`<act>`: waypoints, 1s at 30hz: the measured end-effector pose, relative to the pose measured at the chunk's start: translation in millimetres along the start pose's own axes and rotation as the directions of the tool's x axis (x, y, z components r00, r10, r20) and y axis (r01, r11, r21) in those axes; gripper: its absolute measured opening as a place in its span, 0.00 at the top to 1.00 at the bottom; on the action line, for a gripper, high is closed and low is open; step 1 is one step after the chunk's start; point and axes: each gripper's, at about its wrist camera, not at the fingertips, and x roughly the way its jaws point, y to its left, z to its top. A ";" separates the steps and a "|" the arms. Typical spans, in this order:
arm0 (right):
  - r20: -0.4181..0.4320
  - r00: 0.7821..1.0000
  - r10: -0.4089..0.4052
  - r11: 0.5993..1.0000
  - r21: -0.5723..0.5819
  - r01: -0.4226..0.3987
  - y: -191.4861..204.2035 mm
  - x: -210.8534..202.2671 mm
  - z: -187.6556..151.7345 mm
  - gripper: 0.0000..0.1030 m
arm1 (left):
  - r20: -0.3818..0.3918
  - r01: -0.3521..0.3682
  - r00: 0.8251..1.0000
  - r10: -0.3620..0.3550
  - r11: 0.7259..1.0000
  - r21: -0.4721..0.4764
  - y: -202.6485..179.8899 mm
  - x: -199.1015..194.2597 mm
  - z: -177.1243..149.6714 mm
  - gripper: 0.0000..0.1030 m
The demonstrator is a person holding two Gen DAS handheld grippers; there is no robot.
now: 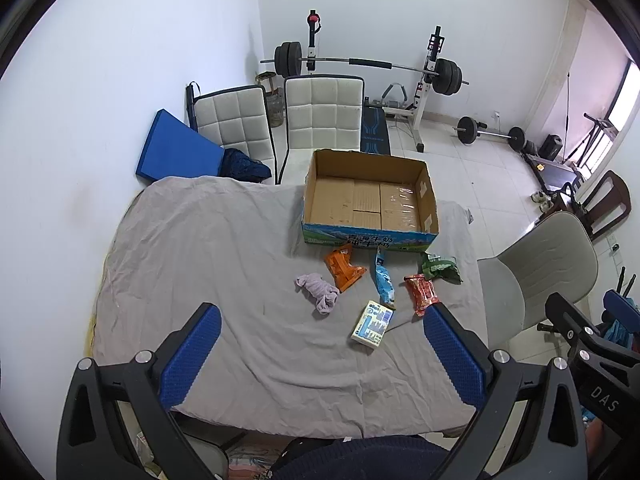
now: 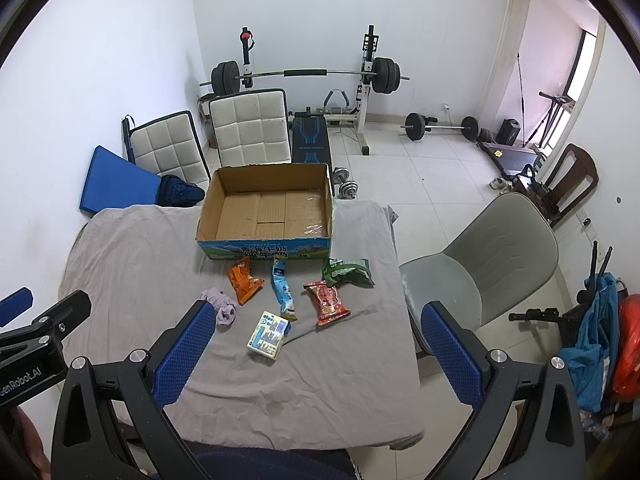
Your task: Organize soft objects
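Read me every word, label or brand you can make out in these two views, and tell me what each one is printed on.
"DAS": on the black body of the right gripper, seen at the edge of the left wrist view.
"enRobot.AI": on the black body of the left gripper, cut off by the frame edge.
Large Chinese characters on the cardboard box front: too distorted to read reliably.
Weight bench pad logo: blurred.
Snack packets and tissue pack: print too small.

Open cardboard box (image 1: 368, 200) sits empty at twelve o'clock. Before it lie orange (image 1: 344, 269), blue (image 1: 383, 278), red (image 1: 421, 294) and green (image 1: 439, 267) packets flat. Lilac cloth (image 1: 318, 292) is bunched at nine; tissue pack (image 1: 373, 324) at six.
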 end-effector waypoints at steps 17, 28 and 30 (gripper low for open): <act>-0.063 0.998 0.013 0.999 0.036 -0.011 -11.9 36.4 13.6 0.00 | -0.020 0.004 1.000 -0.004 1.000 -0.020 -5.3 19.5 4.8 0.00; -0.382 0.924 0.017 0.996 0.089 0.019 -65.7 223.9 -22.1 0.00 | -0.312 0.024 0.950 -0.017 0.999 0.021 -32.7 173.7 -3.7 0.00; -0.443 0.896 0.016 0.996 0.090 0.027 -75.1 264.6 -34.7 0.00 | -0.373 0.037 0.927 -0.025 0.999 0.025 -39.5 206.1 -11.6 0.00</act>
